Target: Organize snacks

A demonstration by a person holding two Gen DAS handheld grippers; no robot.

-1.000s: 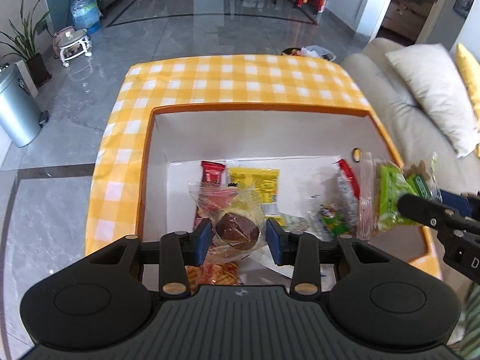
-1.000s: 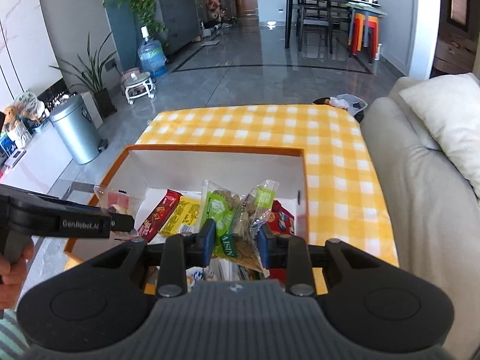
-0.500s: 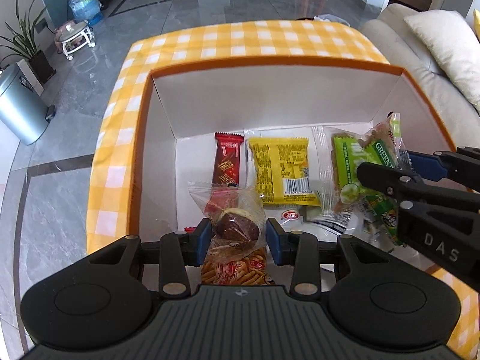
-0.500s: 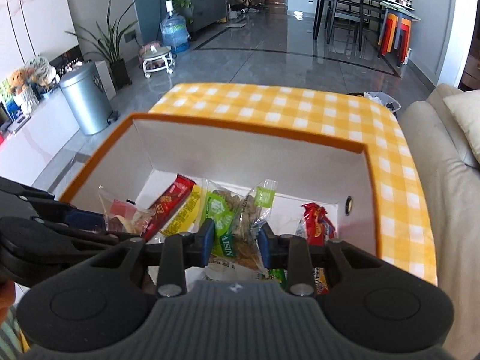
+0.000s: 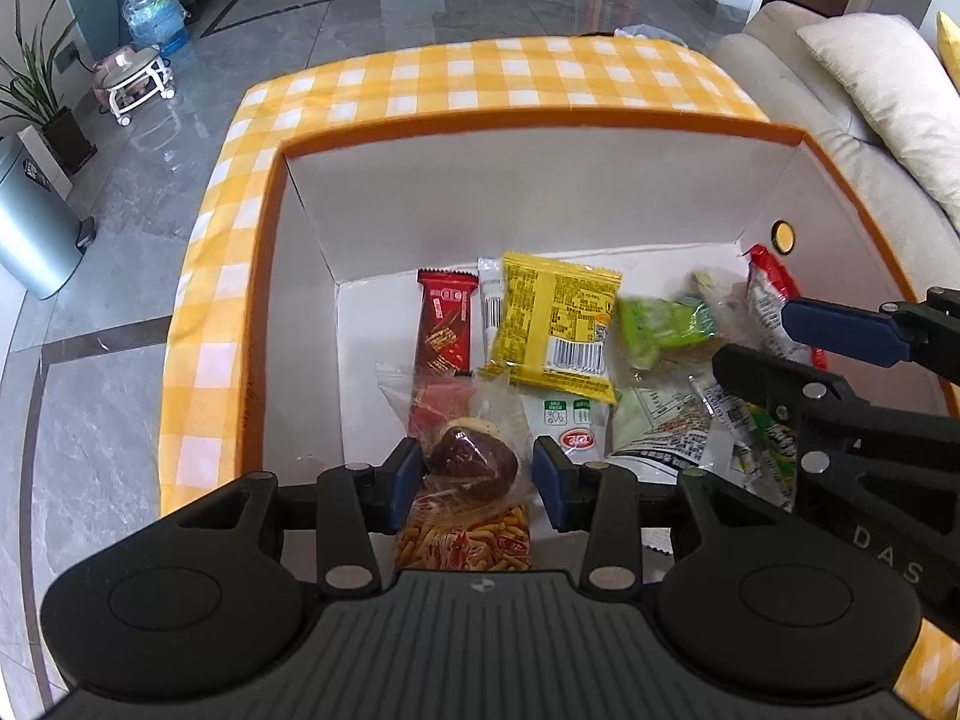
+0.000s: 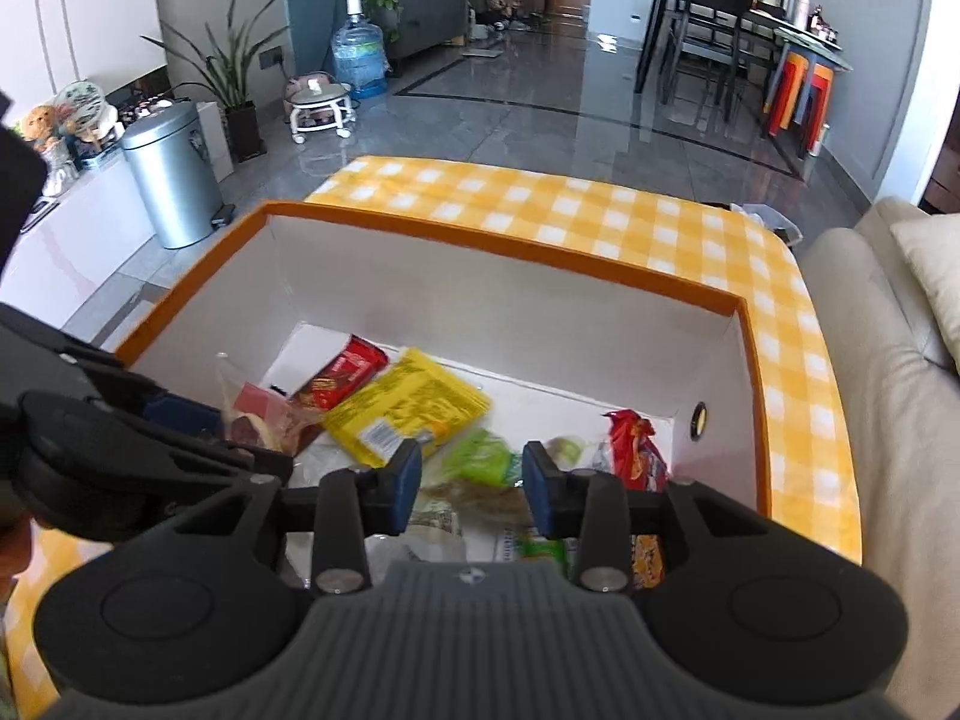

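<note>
An orange-rimmed white box (image 5: 540, 120) on the yellow chequered table holds the snacks. My left gripper (image 5: 475, 477) is low inside it and its jaws are opening. A clear-wrapped brown cake (image 5: 474, 459) still sits between them, with a gap at the right pad. Under it lies a bag of orange sticks (image 5: 462, 540). My right gripper (image 6: 471, 483) is also opening; its pads are bare. A green packet (image 6: 483, 456), blurred, lies just beyond the pads on the pile. A yellow packet (image 5: 555, 324) and a red bar (image 5: 445, 324) lie flat on the box floor.
A red packet (image 6: 636, 450) leans against the box's right wall. A beige sofa (image 6: 888, 390) runs along the table's right side. A metal bin (image 6: 174, 174) and a water bottle (image 6: 359, 54) stand on the tiled floor to the left.
Both grippers sank into the box. The right jaws spread and the green packet slipped out of them onto the pile. The left jaws widened slightly around the cake.
</note>
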